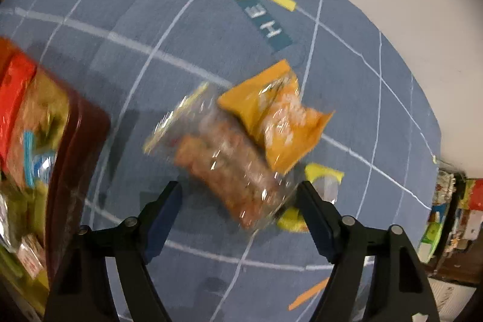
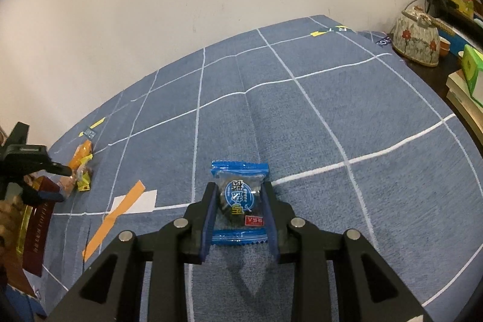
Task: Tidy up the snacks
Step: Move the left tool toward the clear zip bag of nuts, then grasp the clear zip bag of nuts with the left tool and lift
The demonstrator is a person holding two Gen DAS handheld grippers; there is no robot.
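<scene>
- the blue snack packet (image 2: 240,201), low in the middle of the right wrist view, is pinched between the pads of the right tongs (image 2: 240,212); its shadow on the blue checked cloth (image 2: 317,98) below suggests it is held clear, probably ready to carry to the box.
- a clear packet of brown snacks (image 1: 220,162) lies centre frame in the left wrist view, under an orange packet (image 1: 271,113) and partly over a yellow packet (image 1: 320,177).
- the left tongs (image 1: 238,201) hang over this pile with jaws apart, gripping nothing; the clear packet's lower end lies between them, likely the next pick.
- the dark red box (image 1: 78,147) at the left edge already holds several snacks, so it seems the collecting place.
</scene>
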